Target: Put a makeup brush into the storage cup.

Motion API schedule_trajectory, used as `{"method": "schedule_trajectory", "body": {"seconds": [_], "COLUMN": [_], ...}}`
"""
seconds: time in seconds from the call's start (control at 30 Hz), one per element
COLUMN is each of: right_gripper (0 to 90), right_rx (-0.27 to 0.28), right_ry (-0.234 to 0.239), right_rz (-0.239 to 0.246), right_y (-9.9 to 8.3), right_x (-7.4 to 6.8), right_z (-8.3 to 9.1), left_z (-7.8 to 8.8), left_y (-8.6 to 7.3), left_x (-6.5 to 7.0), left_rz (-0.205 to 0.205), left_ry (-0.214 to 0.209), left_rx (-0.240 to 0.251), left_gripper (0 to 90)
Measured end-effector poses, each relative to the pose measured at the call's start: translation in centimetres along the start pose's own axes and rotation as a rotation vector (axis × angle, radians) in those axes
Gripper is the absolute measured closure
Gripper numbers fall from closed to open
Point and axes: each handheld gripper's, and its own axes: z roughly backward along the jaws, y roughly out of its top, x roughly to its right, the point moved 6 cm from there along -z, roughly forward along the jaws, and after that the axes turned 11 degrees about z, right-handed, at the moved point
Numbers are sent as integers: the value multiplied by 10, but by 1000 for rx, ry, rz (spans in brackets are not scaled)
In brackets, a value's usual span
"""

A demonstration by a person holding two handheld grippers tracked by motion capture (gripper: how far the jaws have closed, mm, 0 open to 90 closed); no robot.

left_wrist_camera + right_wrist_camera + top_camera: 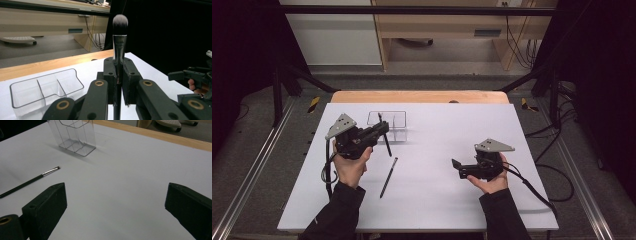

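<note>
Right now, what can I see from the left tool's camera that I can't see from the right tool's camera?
Left gripper view: a makeup brush with a fluffy head, standing upright, clamped between the shut jaws of the left tool, and, farther off, the right tool in a hand.

Right gripper view: a thin brush lying flat on the table, seen past the right tool's wide-open, empty jaws.

Both: the clear divided organizer and the white table with its wooden edge.
</note>
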Motion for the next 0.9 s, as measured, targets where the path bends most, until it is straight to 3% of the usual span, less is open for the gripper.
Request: {"method": "schedule_trajectory", "body": {"seconds": [0.9], "right_gripper": [42], "right_rx": [-15], "right_ry": [3], "right_rz": [-4], "right_y": [-2], "right_x": [0], "right_z": [-3], "left_z": [-21], "left_y": [16], "left_x": [-10], "left_rz": [-41], "left_ry": [45], "left_rx": [-15], "left_gripper": [826]}}
